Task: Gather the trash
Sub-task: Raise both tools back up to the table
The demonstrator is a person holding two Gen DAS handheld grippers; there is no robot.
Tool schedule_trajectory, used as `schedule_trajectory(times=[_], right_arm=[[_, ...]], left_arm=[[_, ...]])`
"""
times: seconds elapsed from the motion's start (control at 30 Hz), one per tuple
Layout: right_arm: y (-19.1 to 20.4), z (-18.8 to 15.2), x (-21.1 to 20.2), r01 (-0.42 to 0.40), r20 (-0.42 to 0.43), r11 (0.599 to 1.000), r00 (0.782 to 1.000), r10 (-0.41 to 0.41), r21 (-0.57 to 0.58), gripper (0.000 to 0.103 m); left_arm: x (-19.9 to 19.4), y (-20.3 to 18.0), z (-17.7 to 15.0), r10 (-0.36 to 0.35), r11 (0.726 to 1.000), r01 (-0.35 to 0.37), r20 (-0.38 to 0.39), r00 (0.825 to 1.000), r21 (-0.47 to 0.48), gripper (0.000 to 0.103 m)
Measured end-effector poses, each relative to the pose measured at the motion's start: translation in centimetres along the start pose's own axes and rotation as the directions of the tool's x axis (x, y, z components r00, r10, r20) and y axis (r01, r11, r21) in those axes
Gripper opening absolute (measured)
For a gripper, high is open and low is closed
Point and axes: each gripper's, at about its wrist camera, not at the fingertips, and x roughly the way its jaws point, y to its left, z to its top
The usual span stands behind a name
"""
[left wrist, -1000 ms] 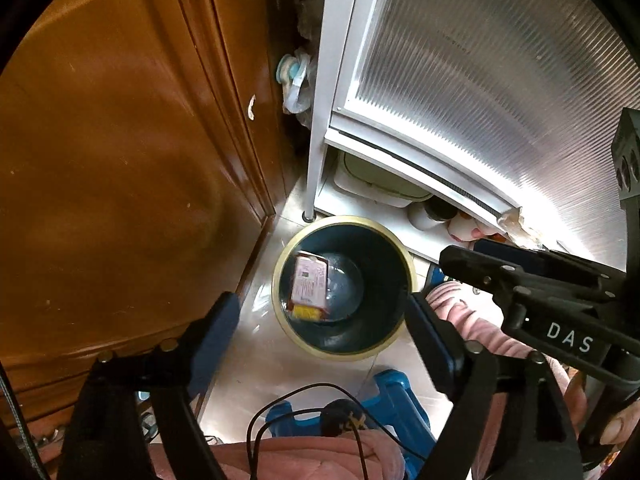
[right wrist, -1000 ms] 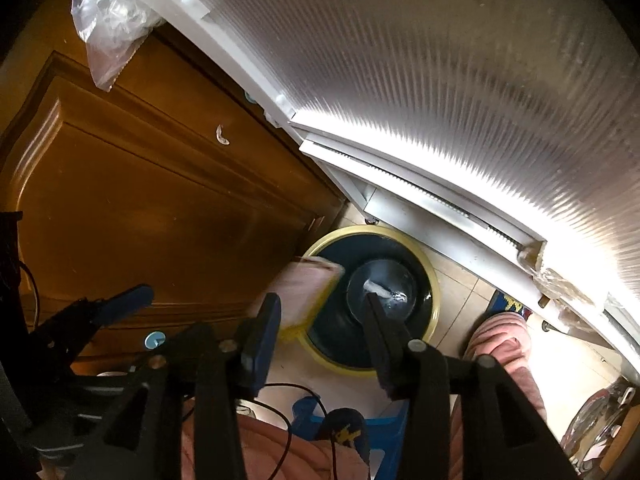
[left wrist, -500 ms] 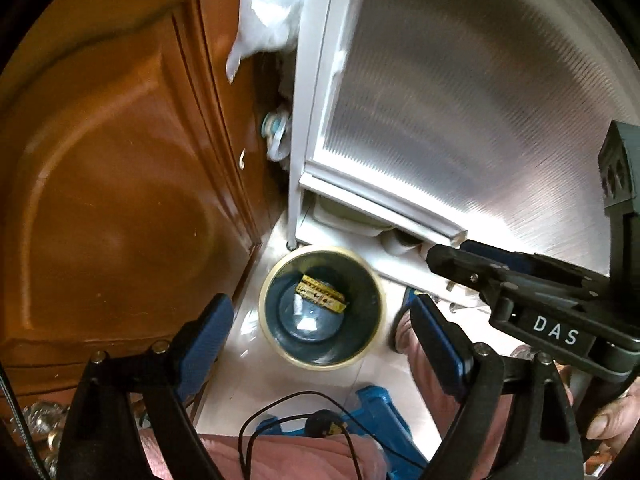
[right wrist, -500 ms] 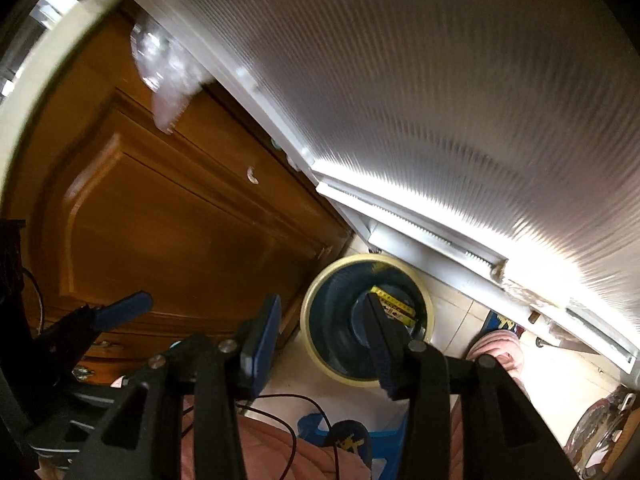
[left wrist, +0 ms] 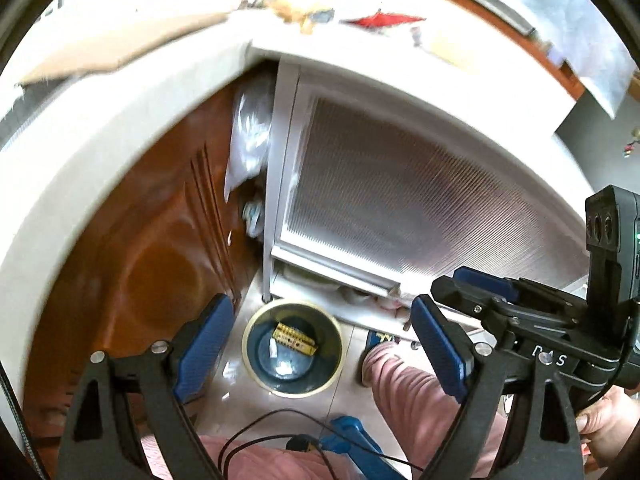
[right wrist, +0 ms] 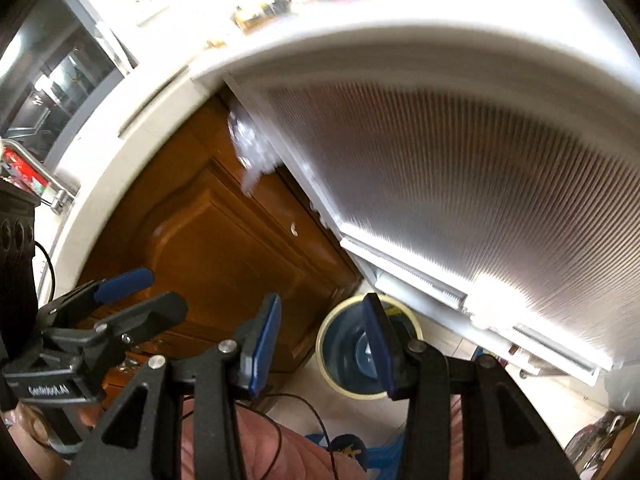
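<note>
- Your left gripper (left wrist: pixel 320 344) has its fingers spread wide with nothing between them.
- Your right gripper (right wrist: pixel 320 344) stands partly open, also empty.
- The yellow packet (left wrist: pixel 294 338) lies inside the round bin (left wrist: pixel 256 356) on the floor, beside the wooden cabinet door (left wrist: pixel 160 280).
- More litter seems to sit up on the white worktop (right wrist: pixel 360 32), though it is blurred.
- Pick one piece, line the fingers up squarely either side of it, then close.

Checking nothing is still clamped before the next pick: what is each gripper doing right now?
Left gripper: open, holding nothing.
Right gripper: open, holding nothing.
</note>
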Motion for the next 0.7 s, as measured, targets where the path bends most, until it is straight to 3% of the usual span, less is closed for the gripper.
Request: schedule_trajectory(times=[0.33,0.7], right_arm=[[2.1,5.8,-7.8,-0.023,0.144,0.998,0.989,0.031,-0.061,0.043],[2.0,14.4,-10.1,-0.007,0.230,0.997,0.973,0.024,-0.074,0.043]], left_arm=[[-5.9,-2.5,5.8,0.021,0.992,-0.031,0.088,0.996,0.120,0.090],[-8.2,-2.7,14.5,0.081,0.981,-0.109,0.177,0.981,0.159,0.090]])
